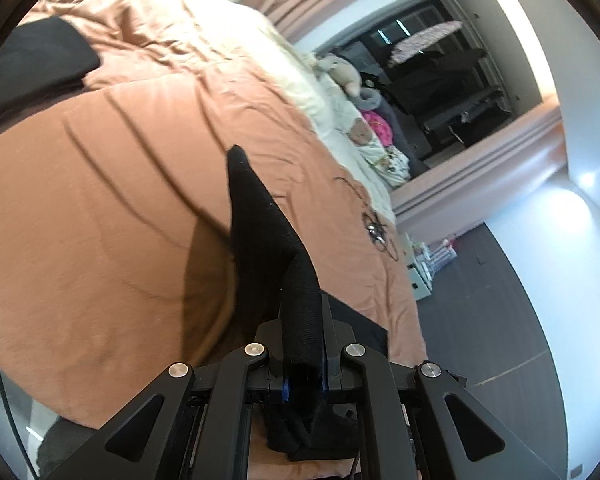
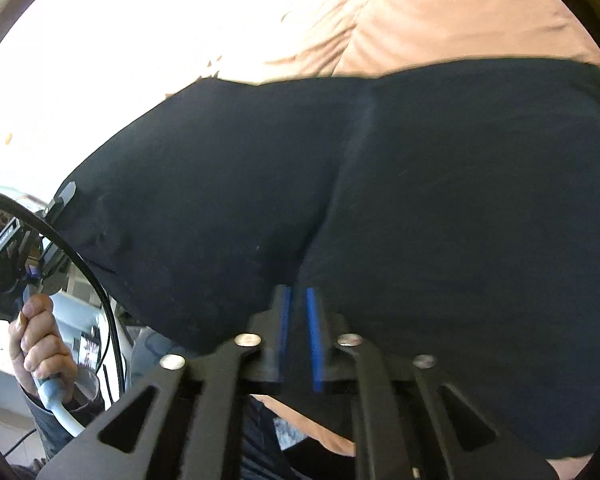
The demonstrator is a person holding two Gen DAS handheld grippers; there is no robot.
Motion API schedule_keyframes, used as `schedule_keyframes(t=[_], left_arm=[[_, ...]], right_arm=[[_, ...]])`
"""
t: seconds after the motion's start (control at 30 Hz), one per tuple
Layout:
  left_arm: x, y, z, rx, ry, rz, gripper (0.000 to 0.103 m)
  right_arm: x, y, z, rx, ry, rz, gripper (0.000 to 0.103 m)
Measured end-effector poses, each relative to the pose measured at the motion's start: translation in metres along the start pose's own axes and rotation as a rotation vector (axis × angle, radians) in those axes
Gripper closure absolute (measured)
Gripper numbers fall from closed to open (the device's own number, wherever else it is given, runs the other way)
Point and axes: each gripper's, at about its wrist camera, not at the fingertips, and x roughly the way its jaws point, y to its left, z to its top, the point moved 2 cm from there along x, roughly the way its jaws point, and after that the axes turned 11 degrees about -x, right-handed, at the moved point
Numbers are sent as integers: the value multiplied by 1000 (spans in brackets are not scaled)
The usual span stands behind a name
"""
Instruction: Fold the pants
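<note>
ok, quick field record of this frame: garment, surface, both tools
garment: black pants, partly lifted off the bed
surface: bed with rust-brown cover
left tool: shut on a bunched edge of the pants
right tool: blue pads close together, narrow gap showing, pants edge at the tips; grip unclear
other: black cloth lying farther up the bed

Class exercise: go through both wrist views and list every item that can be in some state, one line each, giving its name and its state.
left gripper: shut on the black pants
right gripper: nearly closed, a narrow gap between its blue pads, whether it holds cloth is unclear
black pants: spread over the bed, one edge lifted
bedspread: creased, covering the bed
</note>
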Motion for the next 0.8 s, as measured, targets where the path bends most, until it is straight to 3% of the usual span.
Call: schedule_keyframes(t=[0.03,0.07,0.53,0.8], left_arm=[[2,-7,-1,14,6,-9,93],[3,-12,-3,27,11,-17,93],[41,-94,-37,182,134,-99,93],[69,-129,-74,255,230,-127,93]], right_arm=[[-11,-4,1,7,-35,-10,39],[-21,-7,1,12,-63,-15,28],[-121,-55,-22,107,-288,-14,27],[-153,-65,-68,156,-373,-16,27]])
